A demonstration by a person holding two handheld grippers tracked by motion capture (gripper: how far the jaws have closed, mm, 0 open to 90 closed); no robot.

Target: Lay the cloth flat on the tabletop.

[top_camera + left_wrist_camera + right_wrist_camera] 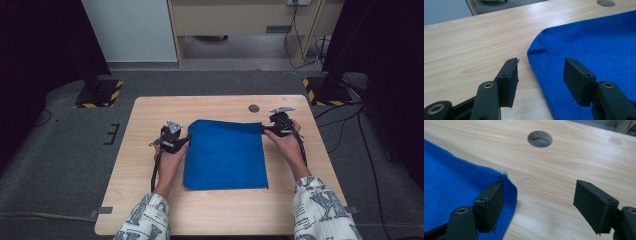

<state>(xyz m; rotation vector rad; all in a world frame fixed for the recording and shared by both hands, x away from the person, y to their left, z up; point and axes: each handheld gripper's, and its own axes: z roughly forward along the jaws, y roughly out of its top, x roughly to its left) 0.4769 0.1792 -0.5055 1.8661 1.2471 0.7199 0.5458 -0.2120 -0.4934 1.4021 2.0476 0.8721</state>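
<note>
On the table (220, 210), flat blue cloth (226, 156)

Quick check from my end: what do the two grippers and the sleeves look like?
Both the left gripper and right gripper are black, each topped by a grey three-cornered plate and trailing a black cable. Their fingers are flat black rectangular pads. The sleeves are white with a grey-blue print.

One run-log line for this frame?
left tool: open, astride cloth edge | right tool: open at far corner | blue cloth: flat on table
</note>
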